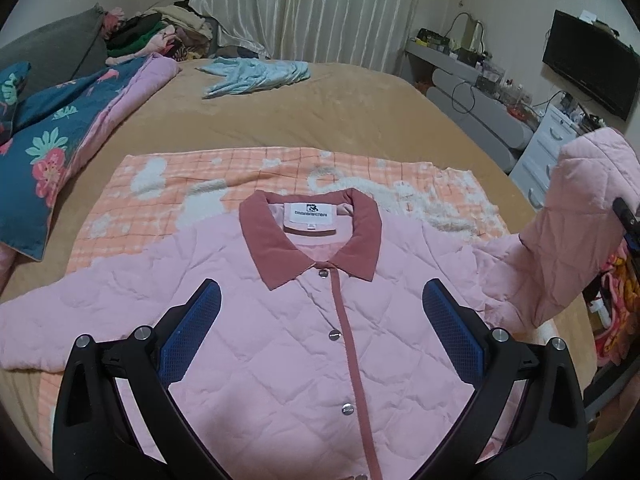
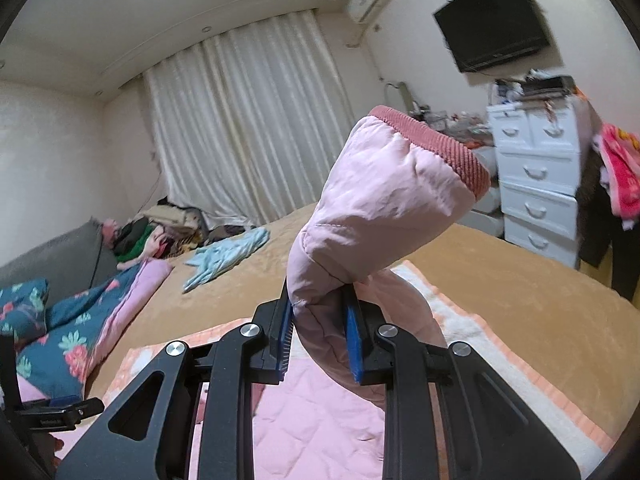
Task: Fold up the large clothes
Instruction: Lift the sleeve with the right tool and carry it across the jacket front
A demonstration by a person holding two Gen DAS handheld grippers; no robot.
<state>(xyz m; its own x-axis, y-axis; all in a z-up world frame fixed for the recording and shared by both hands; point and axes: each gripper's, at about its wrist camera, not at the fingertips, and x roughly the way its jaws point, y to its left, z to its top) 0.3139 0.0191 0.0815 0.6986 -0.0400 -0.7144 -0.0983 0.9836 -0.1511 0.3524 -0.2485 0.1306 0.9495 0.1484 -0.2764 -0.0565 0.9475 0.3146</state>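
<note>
While right tongs pinch raised sleeve, left tongs spread above jacket.

Tan bed, checked blanket (orange), blue garment

jacket on blanket on bed | garment behind | quilt left | drawers right

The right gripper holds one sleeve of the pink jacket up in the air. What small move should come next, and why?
Probably carry the sleeve across and lay it on the chest of the pink quilted jacket. The right gripper is shut on it, the jacket lies flat and buttoned, and the left gripper hangs open above the front, holding nothing.
</note>
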